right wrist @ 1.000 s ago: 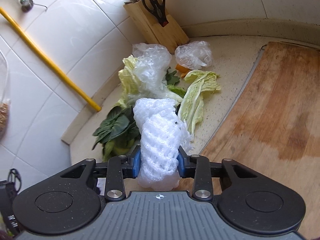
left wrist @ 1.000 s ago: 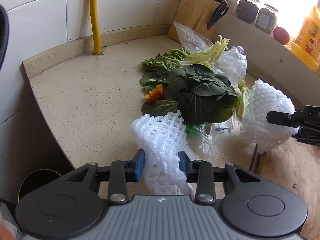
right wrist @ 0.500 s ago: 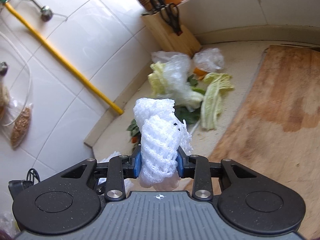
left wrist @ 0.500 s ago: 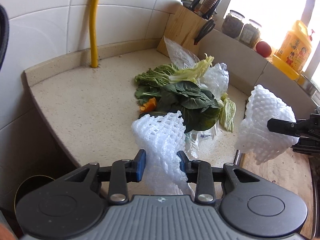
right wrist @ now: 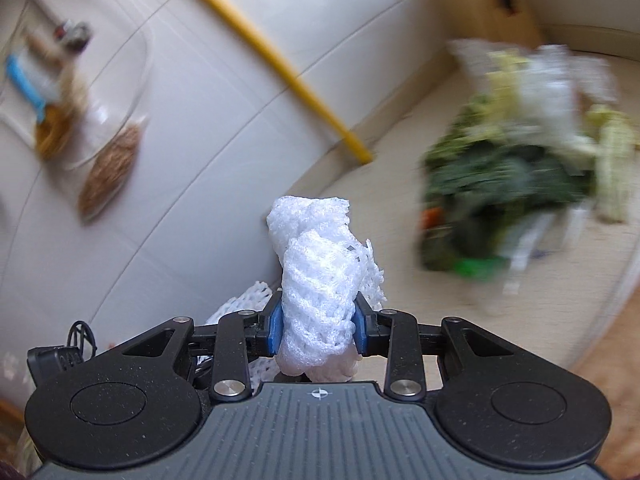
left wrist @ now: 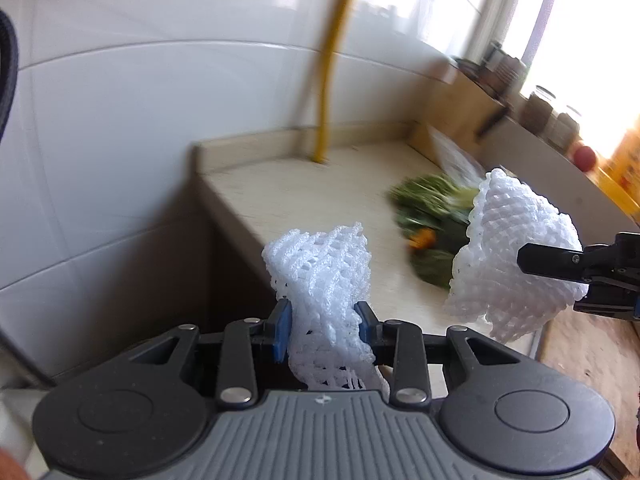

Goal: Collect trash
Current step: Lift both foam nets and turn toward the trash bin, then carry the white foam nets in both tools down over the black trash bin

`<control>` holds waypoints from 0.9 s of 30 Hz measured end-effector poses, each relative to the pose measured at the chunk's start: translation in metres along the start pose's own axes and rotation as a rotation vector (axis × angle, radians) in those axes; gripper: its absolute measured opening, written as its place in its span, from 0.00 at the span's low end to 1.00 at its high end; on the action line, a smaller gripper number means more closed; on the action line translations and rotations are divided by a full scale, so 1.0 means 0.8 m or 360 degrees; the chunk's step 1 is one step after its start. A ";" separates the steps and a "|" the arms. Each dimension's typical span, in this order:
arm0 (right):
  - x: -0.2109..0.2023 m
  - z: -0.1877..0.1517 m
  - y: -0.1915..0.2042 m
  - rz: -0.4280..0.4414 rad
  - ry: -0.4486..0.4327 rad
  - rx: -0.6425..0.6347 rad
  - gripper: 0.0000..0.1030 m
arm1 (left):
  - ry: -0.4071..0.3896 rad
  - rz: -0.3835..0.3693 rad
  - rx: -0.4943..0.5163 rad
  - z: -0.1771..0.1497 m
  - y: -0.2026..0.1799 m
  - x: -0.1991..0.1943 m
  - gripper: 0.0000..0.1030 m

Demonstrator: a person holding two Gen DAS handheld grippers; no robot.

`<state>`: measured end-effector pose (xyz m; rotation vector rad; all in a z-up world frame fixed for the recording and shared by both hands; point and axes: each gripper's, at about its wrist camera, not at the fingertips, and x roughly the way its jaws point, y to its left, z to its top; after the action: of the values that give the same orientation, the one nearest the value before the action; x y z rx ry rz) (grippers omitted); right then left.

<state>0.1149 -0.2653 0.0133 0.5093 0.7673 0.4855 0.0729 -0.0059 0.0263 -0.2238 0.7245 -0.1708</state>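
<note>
My left gripper (left wrist: 323, 330) is shut on a white foam net sleeve (left wrist: 320, 264), held in the air past the counter's left end. My right gripper (right wrist: 318, 330) is shut on a second, bunched white foam net (right wrist: 320, 280). In the left wrist view that second net (left wrist: 516, 256) hangs at the right with the right gripper's black fingers (left wrist: 560, 262) clamped on it. A pile of green leaves, cabbage pieces and clear plastic bags (right wrist: 520, 152) lies blurred on the beige counter (left wrist: 312, 196). Part of the left net (right wrist: 240, 304) shows behind the right gripper.
A yellow pipe (left wrist: 332, 80) runs down the white tiled wall to the counter's back corner. A wooden knife block (left wrist: 464, 112), jars and a red fruit (left wrist: 583, 157) line the window ledge. A wooden cutting board (left wrist: 588, 364) lies at the right. Bags of grain (right wrist: 108, 168) hang on the wall.
Both grippers have lifted and swung left, away from the vegetable pile toward the counter's left end, each still holding its foam net. The views are now motion-blurred.
</note>
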 end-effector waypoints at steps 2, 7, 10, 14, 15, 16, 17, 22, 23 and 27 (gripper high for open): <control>0.016 -0.001 0.020 0.0050 0.0041 -0.0045 0.40 | -0.0033 0.0054 -0.0041 -0.001 0.021 -0.015 0.29; 0.050 -0.009 0.064 0.0148 0.0136 -0.0132 0.40 | -0.0090 0.0161 -0.0120 -0.008 0.058 -0.044 0.29; 0.068 -0.016 0.085 0.0193 0.0187 -0.0182 0.40 | -0.0108 0.0207 -0.0159 -0.014 0.074 -0.056 0.29; 0.089 -0.024 0.110 0.0252 0.0252 -0.0233 0.40 | -0.0140 0.0265 -0.0185 -0.019 0.087 -0.071 0.29; 0.094 -0.026 0.115 0.0265 0.0268 -0.0247 0.40 | -0.0154 0.0279 -0.0192 -0.020 0.090 -0.074 0.29; 0.099 -0.027 0.121 0.0278 0.0284 -0.0262 0.40 | -0.0165 0.0292 -0.0199 -0.020 0.093 -0.077 0.29; 0.104 -0.028 0.127 0.0291 0.0298 -0.0278 0.40 | -0.0175 0.0302 -0.0204 -0.020 0.094 -0.080 0.29; 0.126 -0.034 0.157 0.0361 0.0367 -0.0334 0.40 | -0.0220 0.0363 -0.0216 -0.020 0.104 -0.094 0.29; 0.129 -0.035 0.163 0.0375 0.0382 -0.0344 0.40 | -0.0227 0.0378 -0.0219 -0.020 0.105 -0.096 0.29; 0.143 -0.038 0.180 0.0418 0.0429 -0.0387 0.40 | -0.0263 0.0431 -0.0242 -0.023 0.117 -0.114 0.29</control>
<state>0.1316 -0.0794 0.0204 0.3207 0.8889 0.8931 0.0007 0.1027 0.0463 -0.2790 0.5968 0.1597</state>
